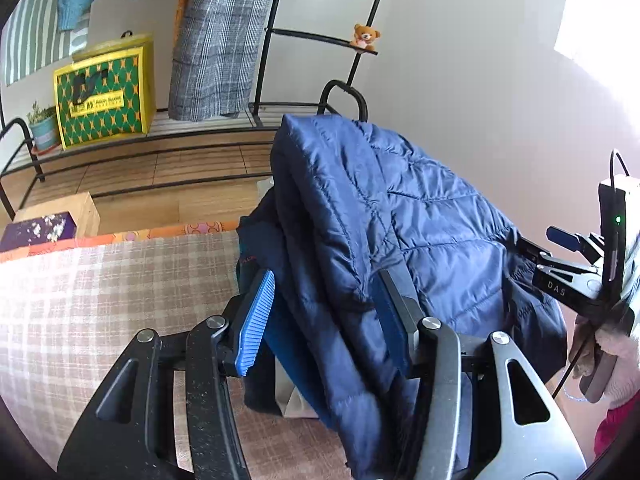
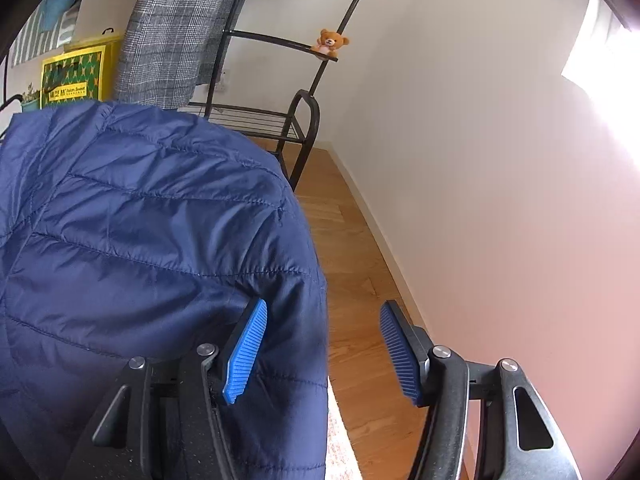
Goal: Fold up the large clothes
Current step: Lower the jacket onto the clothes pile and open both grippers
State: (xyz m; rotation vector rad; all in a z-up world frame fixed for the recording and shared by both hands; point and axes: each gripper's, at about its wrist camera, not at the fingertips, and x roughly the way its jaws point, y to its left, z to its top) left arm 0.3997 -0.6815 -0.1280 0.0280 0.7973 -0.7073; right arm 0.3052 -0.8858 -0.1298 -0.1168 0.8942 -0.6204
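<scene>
Left claw (image 1: 320,320) parted, navy quilted puffer jacket (image 1: 400,208) draped between pads, unpinched. Right claw (image 2: 322,350) parted, hem beside it. Jacket over checked bed cover (image 1: 100,300): light, soft, slippery; take seams.

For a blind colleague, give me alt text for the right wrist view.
A navy padded jacket fills the left of the view, its edge lying between the open blue pads of the right claw. Beyond are a wooden floor, a white wall and a small teddy bear on a black rack.
</scene>
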